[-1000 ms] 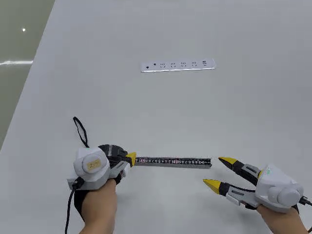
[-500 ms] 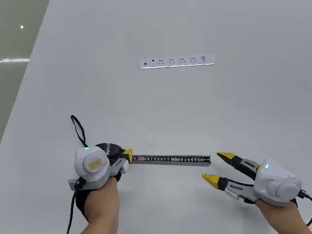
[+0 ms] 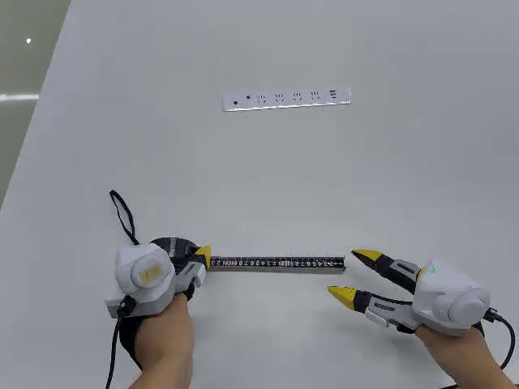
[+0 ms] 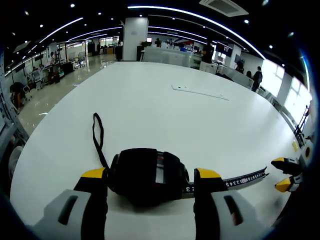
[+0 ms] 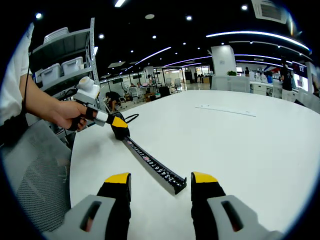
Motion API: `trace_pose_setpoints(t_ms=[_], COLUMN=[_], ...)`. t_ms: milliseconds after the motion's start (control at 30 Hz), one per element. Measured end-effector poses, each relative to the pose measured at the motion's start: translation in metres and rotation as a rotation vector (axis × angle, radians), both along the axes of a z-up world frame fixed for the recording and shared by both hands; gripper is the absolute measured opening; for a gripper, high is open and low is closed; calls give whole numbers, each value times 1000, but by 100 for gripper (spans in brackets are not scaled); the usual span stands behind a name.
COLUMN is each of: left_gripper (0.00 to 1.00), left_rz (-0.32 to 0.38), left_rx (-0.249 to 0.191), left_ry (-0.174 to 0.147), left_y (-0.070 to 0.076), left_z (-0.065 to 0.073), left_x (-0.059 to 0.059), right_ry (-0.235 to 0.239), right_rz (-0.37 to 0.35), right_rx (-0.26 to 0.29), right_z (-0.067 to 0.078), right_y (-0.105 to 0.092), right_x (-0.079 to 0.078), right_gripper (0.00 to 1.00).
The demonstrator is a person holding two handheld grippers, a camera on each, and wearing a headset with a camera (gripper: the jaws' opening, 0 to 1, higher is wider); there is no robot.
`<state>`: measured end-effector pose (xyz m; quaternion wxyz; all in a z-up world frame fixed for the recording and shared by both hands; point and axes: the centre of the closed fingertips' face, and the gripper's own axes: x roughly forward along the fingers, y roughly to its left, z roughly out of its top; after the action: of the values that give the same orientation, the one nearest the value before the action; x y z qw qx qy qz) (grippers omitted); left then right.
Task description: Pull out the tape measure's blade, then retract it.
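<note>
Holding two grippers near the tape measure, we have one in our left hand (image 3: pixel 162 344) and one in our right hand (image 3: pixel 458 361). Our left gripper (image 3: pixel 197 261) is clenched on the black case of the one tape measure (image 4: pixel 145 172). Its two yellow-tipped jaws press the case from either side, and the case rests on the white tabletop (image 3: pixel 365 178). From the case a single blade (image 3: pixel 276 262) runs out flat along the surface toward our right, its printed scale facing up. Our right gripper (image 3: pixel 347 273) sits at the blade's free end, released, with its two jaws spread wide. In the right gripper view the end of the blade lies low between the two jaw tips, touching neither as far as we can tell. Each gripper trails one dark cable (image 3: pixel 504 336) back beside the wrist.

Just beyond the tape measure's case, on its far left side, one black strap (image 3: pixel 122 215) lies in a narrow loop on the tabletop and runs back to the case. Well beyond the tape measure, past a wide stretch of tabletop, lies one white power strip (image 3: pixel 286 98). It is roughly parallel to the blade and has a row of sockets we cannot count surely. Farther than the tape measure and to its left, the tabletop ends and a glossy greenish floor (image 3: pixel 24 65) shows.
</note>
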<state>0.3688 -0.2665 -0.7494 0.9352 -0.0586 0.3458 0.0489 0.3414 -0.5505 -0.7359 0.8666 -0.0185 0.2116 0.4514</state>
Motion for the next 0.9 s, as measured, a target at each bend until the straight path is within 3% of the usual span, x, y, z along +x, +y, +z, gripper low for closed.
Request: trace_pose_setpoints(t_ms=[900], left_gripper=[66], left_rz=[0], left_rx=[56], left_ry=[25], left_y=[3], left_z=[-8], left_x=[0], right_ry=[11], right_rz=[2], right_rx=[17], right_z=[-7], right_y=[1], right_x=[4], right_gripper=[47])
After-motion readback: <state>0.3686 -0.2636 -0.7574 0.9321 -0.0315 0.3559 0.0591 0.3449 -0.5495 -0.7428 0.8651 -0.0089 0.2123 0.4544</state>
